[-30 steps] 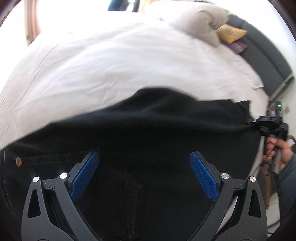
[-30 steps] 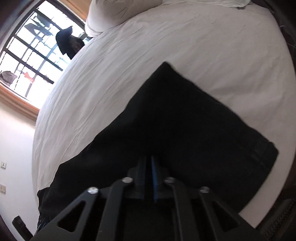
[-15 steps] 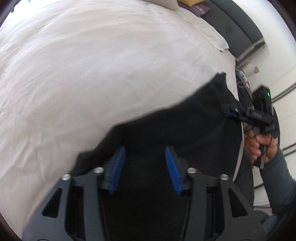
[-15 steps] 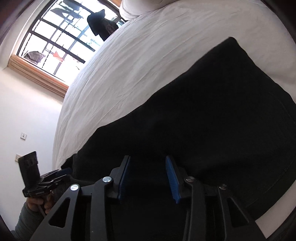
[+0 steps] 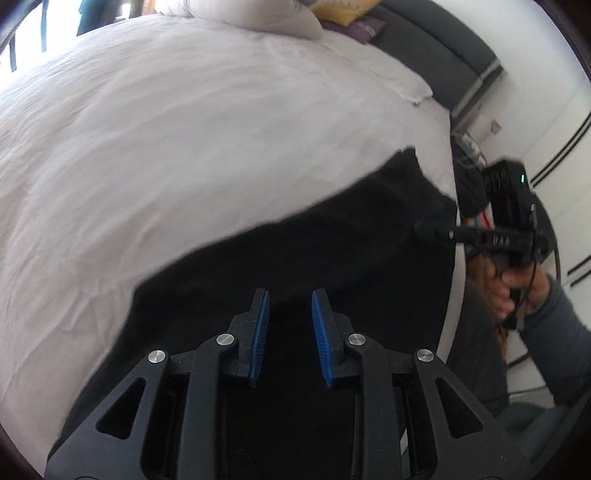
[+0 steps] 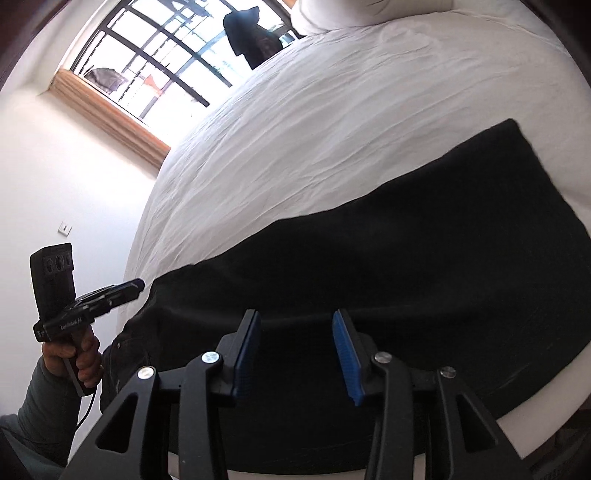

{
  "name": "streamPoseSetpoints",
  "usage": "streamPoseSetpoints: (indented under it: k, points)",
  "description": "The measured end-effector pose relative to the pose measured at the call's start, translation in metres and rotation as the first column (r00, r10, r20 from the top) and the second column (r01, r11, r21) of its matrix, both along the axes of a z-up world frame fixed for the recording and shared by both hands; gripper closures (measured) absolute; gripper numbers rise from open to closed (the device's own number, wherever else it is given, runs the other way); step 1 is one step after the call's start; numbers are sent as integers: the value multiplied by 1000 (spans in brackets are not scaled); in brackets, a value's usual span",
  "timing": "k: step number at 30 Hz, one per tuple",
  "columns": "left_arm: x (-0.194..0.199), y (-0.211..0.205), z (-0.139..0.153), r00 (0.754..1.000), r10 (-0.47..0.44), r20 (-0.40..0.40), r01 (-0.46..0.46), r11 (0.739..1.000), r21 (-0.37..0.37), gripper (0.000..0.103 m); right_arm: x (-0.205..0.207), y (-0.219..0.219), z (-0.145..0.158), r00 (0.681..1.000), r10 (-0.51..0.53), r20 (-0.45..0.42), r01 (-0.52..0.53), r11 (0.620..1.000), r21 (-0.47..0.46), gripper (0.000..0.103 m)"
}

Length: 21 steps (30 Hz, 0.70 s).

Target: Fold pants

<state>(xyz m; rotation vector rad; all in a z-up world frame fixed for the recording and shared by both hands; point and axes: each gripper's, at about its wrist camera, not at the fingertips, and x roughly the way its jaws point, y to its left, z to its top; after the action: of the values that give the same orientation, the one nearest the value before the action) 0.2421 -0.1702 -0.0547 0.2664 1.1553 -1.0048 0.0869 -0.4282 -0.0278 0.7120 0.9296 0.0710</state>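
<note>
Black pants (image 5: 332, 266) lie flat along the near edge of a white bed (image 5: 184, 129); they also show in the right wrist view (image 6: 406, 266). My left gripper (image 5: 289, 299) hovers over the left part of the pants, its blue pads a small gap apart with nothing between them. My right gripper (image 6: 295, 317) is open and empty over the right part of the pants. It also shows from the side in the left wrist view (image 5: 424, 232), at the pants' right edge. The left gripper shows at the pants' left end in the right wrist view (image 6: 136, 284).
Pillows (image 5: 258, 18) and a dark headboard (image 5: 436, 51) lie at the bed's far right. A barred window (image 6: 166, 62) with a dark hanging garment (image 6: 251, 40) is beyond the bed. A nightstand with cables (image 5: 469, 151) stands by the bed corner.
My right gripper went from shut to open over the pants. My left gripper narrowed from wide open to a small gap and swung toward the pants' left part.
</note>
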Motion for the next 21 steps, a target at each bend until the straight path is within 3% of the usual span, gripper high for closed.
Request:
streamPoseSetpoints:
  k: [2,4,5,7,8,9,11,15,17,19,21]
  points:
    - [5,0,-34,998,70,-2,-70,994,81,79,10,4,-7,999,4,-39,-4,1000,-1,59]
    - [26,18,-42,978,195,-75,-198,980,-24,80,20,6,-2,999,21,-41,-21,1000,1,59]
    - [32,24,-40,964,254,-73,-257,966,-35,80,24,11,8,999,45,-21,-45,999,-13,59]
    - [31,40,-25,917,399,14,-398,916,-40,80,43,21,32,991,128,32,-127,990,-54,58]
    - [26,43,-17,899,433,73,-431,902,-34,80,56,26,42,984,168,56,-164,984,-70,52]
    - [19,46,-11,897,434,85,-431,901,-50,80,72,32,52,975,207,78,-200,976,-90,50]
    - [5,49,-4,912,405,61,-399,913,-85,80,98,48,65,951,293,94,-280,951,-130,49]
    - [-39,49,-3,942,332,45,-327,941,-87,80,159,107,71,858,508,74,-493,856,-157,49]
    - [-58,39,-24,945,326,15,-325,945,-41,80,177,137,63,812,583,23,-569,799,-193,47]
    - [-67,40,-37,942,335,-7,-335,942,-17,80,194,163,46,763,643,-61,-637,733,-240,41]
    - [-76,40,-39,943,332,7,-331,943,-25,80,201,183,24,725,660,-196,-683,655,-323,41]
